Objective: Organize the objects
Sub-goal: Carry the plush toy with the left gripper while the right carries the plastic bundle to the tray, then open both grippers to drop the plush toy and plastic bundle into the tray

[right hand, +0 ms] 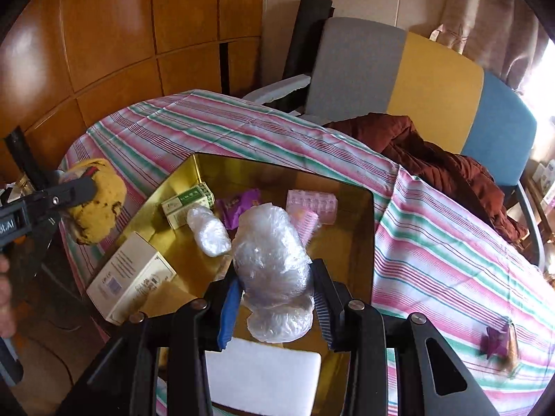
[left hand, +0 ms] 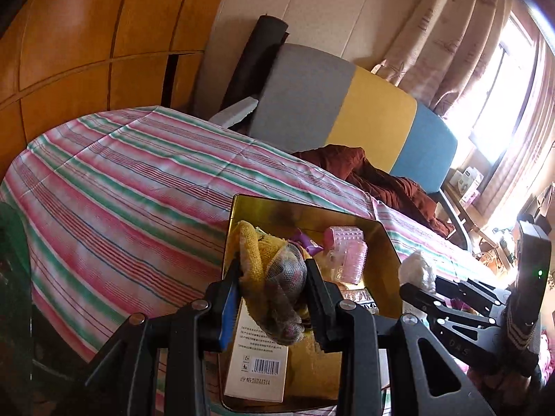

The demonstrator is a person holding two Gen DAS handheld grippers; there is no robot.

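Observation:
My left gripper [left hand: 274, 277] is shut on a yellow cloth bundle [left hand: 274, 270] with a mesh patch, held over the left side of a gold tin [left hand: 385, 242]. The same bundle [right hand: 95, 201] shows at the left of the right wrist view, beside the tin [right hand: 360, 239]. My right gripper [right hand: 275, 287] is shut on a crumpled clear plastic bag [right hand: 270, 263] above the tin's near side. In the left wrist view the right gripper [left hand: 416, 284] holds that bag [left hand: 416, 270] at the tin's right edge. Inside lie a white box [right hand: 131, 277], a green box [right hand: 189, 204], a purple packet [right hand: 237, 206], pink rollers [right hand: 312, 204] and a second plastic wad [right hand: 210, 230].
The tin sits on a striped pink-and-green cloth [right hand: 433, 242]. A brown jacket [right hand: 447, 163] lies on a grey, yellow and blue chair [right hand: 433, 83] behind. A small purple item [right hand: 496, 343] rests on the cloth at right. Wooden panels [right hand: 104, 34] stand at left.

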